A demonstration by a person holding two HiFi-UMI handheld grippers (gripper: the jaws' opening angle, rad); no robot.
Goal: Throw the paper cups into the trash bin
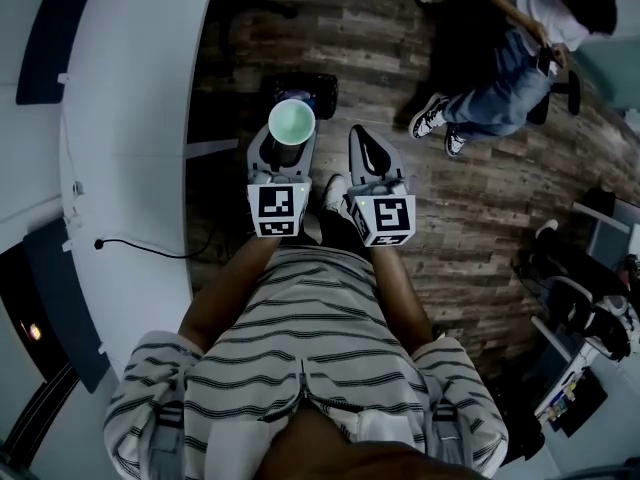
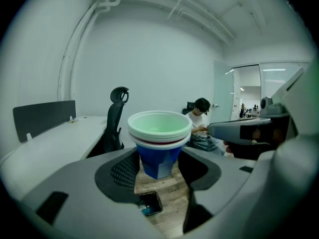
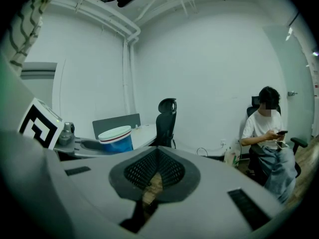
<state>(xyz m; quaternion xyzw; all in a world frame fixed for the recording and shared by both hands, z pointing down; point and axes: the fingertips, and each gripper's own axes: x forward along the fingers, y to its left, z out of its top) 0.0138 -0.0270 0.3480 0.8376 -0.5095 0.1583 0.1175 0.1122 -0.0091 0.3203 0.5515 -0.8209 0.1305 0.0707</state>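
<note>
- My left gripper (image 2: 158, 169) (image 1: 289, 150) is clenched on a stack of paper cups (image 2: 159, 138) (image 1: 291, 121), one jaw on each side of the blue wall of the outermost cup.
- The stack stands upright between the jaws. Its white rims and pale green inside rise above the jaw tops, and a red band shows just under the rims.
- The blue base of the stack hangs free in the gap, with nothing under it but the wooden floor (image 1: 480, 218) far below.
- The trash bin (image 2: 149, 203) (image 1: 322, 93), dark and open-topped, sits on that floor under and a little ahead of my left jaws. In the left gripper view it shows through the gap beneath the cups.
- In the head view the cup rim overlaps the near edge of the bin.
- My right gripper (image 3: 155, 176) (image 1: 364, 146) has its jaws closed together with nothing gripped; only a sliver of floor shows between the meshed pads.
- It is held beside the left one, apart from the cups, which lie off to its left (image 3: 116, 138).
- A white desk (image 1: 130, 118) runs along to the left of my left gripper.
- A seated person (image 1: 500, 68) is well ahead and to the right of my right gripper.
</note>
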